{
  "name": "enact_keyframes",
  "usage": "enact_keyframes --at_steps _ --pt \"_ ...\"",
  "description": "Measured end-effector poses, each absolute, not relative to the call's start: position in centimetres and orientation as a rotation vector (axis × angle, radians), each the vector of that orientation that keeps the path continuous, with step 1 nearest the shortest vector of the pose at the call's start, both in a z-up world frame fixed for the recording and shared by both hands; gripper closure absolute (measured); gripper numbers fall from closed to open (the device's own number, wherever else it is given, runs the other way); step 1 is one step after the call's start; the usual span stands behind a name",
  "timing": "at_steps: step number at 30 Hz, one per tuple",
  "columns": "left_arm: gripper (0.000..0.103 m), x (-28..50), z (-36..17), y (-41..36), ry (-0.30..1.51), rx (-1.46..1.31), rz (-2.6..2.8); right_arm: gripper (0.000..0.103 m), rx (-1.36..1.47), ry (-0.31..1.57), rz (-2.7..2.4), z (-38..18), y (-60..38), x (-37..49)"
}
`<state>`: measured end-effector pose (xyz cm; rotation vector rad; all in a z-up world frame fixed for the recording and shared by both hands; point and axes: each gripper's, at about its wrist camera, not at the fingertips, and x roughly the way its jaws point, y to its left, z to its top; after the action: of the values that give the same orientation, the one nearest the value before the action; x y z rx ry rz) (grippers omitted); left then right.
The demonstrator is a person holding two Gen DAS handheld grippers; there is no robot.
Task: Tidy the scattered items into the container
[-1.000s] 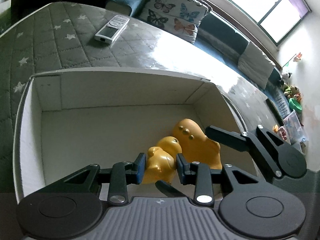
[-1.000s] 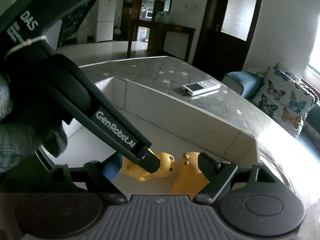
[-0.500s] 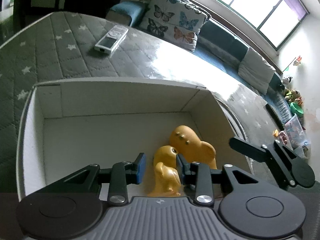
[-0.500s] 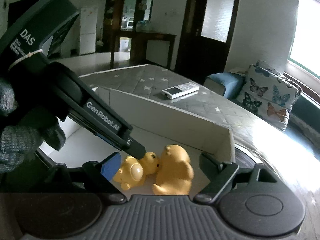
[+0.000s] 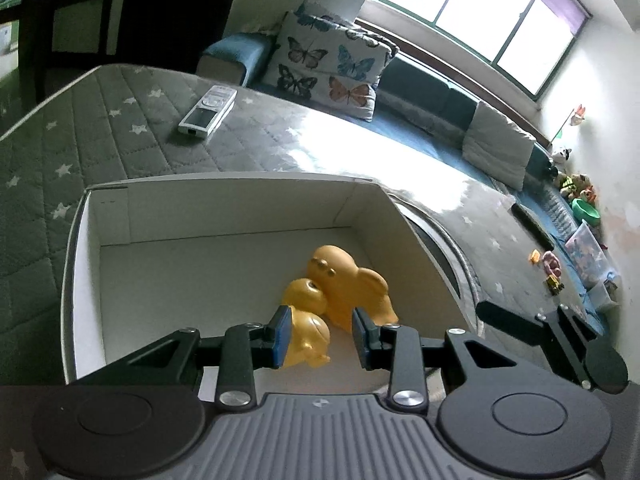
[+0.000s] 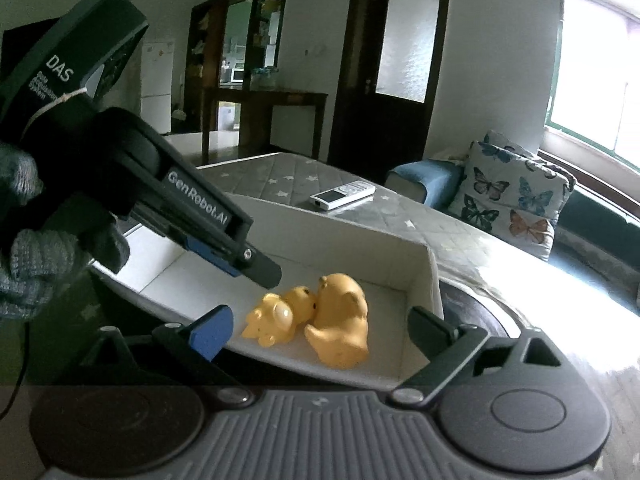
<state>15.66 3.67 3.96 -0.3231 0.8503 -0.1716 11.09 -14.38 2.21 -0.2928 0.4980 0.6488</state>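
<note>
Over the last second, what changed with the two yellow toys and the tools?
The left tool let go of the smaller yellow plastic toy, now lying on the white box floor against the larger yellow toy; both tools pulled back, with the right tool open. Larger toy, box and remote stayed put.

Grey quilted bed (image 5: 132, 148) with white stars under my view, white open box (image 5: 240, 204) sitting on it near me, white remote (image 5: 208, 110) lying flat farther back, well apart from the box
</note>
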Motion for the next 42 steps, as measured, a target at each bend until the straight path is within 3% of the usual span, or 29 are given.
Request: enact_keyframes --at_steps 25,42 --pt "0.067 7.4 3.8 2.3 0.810 -0.323 -0.211 0.007 -0.171 0.603 0.624 -1.4 -15.2 4.8" --pt "0.067 8.3 0.7 1.6 0.911 -0.366 -0.200 0.014 -0.191 0.662 0.613 -3.6 -12.6 5.1"
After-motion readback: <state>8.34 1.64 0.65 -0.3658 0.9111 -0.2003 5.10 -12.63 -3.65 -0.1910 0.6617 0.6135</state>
